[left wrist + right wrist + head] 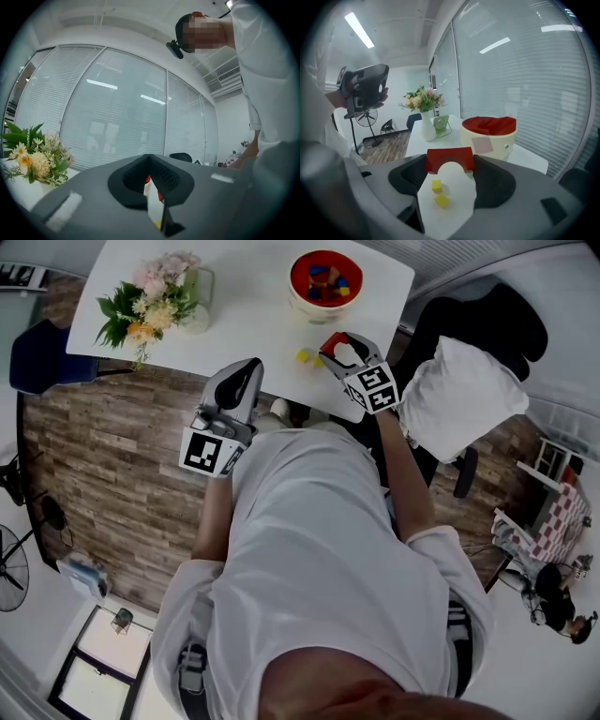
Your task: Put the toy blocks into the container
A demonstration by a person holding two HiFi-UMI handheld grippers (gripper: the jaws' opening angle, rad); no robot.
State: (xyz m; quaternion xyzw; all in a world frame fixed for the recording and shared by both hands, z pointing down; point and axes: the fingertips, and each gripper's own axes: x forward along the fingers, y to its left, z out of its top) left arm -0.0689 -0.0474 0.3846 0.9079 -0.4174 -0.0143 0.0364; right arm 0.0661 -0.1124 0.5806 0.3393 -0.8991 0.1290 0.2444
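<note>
Right tool (450,161) clamped on red arch block (440,156) | left tool (149,158) jaws together

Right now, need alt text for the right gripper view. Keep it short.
The right gripper grips a red arch block between its jaws above a white table, where two small yellow cubes lie. Beyond them stands a cream bowl with a red inside, with a vase of flowers farther back to the left.

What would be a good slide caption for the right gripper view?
Right gripper holds a red arch block over two yellow cubes, container waiting behind.
</note>
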